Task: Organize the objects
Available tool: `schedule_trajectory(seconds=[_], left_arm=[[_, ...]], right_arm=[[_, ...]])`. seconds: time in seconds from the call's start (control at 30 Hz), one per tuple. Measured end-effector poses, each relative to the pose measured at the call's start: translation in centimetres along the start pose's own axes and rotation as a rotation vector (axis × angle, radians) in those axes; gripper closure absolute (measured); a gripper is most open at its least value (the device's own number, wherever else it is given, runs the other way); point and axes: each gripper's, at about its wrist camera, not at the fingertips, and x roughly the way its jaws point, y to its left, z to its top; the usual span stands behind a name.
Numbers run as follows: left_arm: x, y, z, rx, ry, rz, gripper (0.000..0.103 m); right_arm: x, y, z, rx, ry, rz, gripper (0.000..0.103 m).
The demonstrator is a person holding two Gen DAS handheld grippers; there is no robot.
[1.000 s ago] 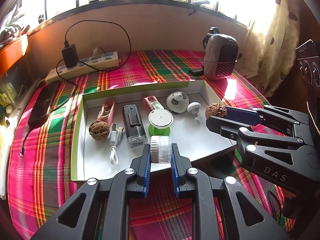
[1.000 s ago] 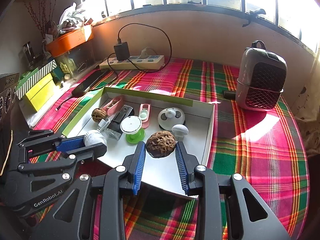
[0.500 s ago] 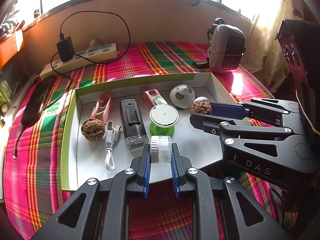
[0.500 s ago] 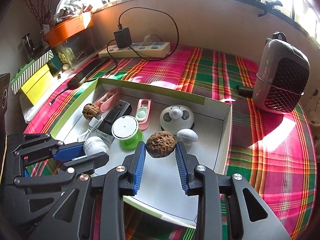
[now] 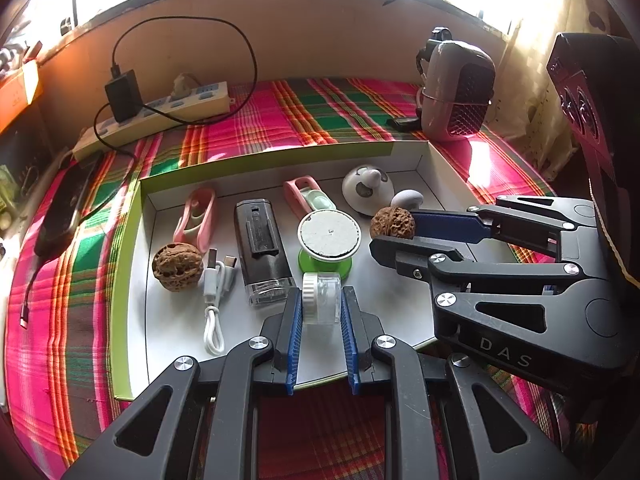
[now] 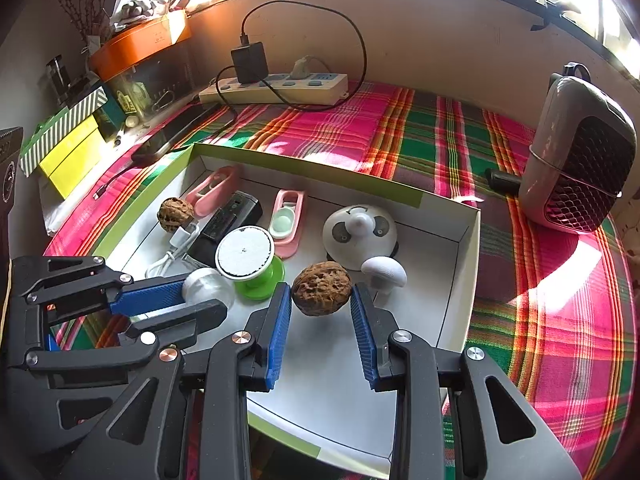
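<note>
Gripping a wrinkled brown walnut [image 6: 321,288], the right tool [image 6: 320,312] presses its ribbed blue pads on the nut's two ends, long axis running three to nine o'clock above the white cardboard tray [image 6: 472,248]. The left tool [image 5: 321,312] clamps a small clear plastic jar [image 5: 322,298] lying sideways, ridged white lid toward nine o'clock, above the tray's near edge. A second walnut [image 5: 177,266] sits at nine o'clock.

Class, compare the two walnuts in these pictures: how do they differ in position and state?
The walnut in the right claw is clamped between blue pads above the white tray; the loose walnut rests on the tray floor by the pink clip. One sits centre-right, the other far left. Both are brown and wrinkled.
</note>
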Motion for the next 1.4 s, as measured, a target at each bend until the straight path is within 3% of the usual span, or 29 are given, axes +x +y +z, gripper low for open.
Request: schedule_trajectory(seconds=[0.8,1.1,1.4], left_arm=[[0.1,0.1,0.0,-0.010,0.009,-0.009,0.085],[-0.3,0.4,0.0,-0.017,0.006,0.002,0.077],[-1.0,0.3,-0.3,-0.017,-0.002,0.012,0.076]], right_arm=[[0.6,0.5,-0.1,-0.014,0.024,-0.021,0.070],[0.4,0.5,-0.3,-0.012,0.030,-0.029,0.070],[-0.6,0.6,-0.6,0.009,0.015,-0.034,0.066]])
